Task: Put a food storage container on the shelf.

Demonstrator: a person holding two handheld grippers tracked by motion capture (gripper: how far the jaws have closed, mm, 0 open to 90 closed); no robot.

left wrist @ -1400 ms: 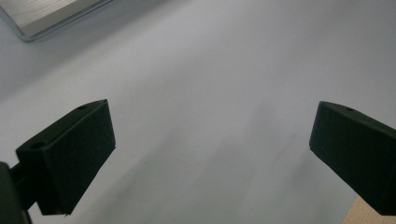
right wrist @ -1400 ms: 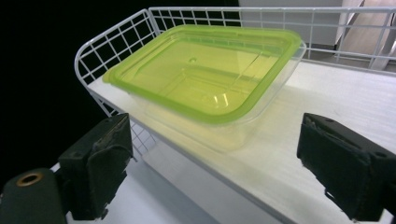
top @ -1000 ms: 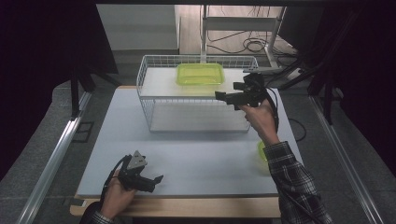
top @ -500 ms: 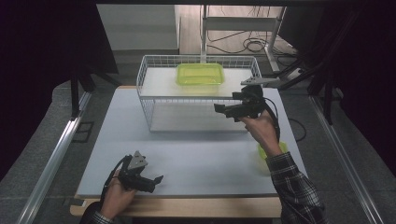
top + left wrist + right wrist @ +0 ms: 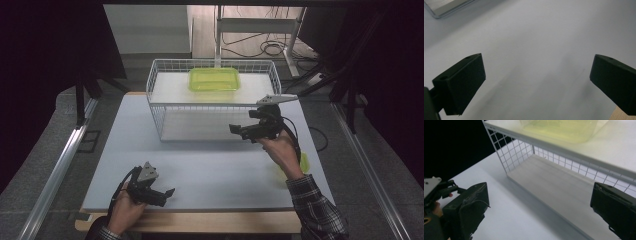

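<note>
Your right gripper [image 5: 239, 131] hung in the air just in front of the white wire rack [image 5: 165, 107], near its right end, with your right hand [image 5: 280, 150] behind it. Its jaws stood wide apart with nothing between them; in the right gripper view [image 5: 537, 205] they framed the rack's lower shelf [image 5: 564, 195]. Ahead of and above that gripper, the yellow-green container [image 5: 214, 79] sat on the rack's upper shelf, well apart from the jaws. In the right gripper view the container [image 5: 564, 128] showed above the wire grid, at the top.

Behind your right wrist, something yellow-green [image 5: 303, 162] lay on the table [image 5: 220, 170], mostly hidden by your arm; can't tell what it was.

Your left gripper [image 5: 167, 193] rested low at the near edge of the table, well apart from the rack, with your left hand [image 5: 125, 210] on it. In the left gripper view [image 5: 537, 82] its jaws were spread wide over bare table, holding nothing. The right gripper view caught that left gripper [image 5: 446, 187] off to its left.
</note>
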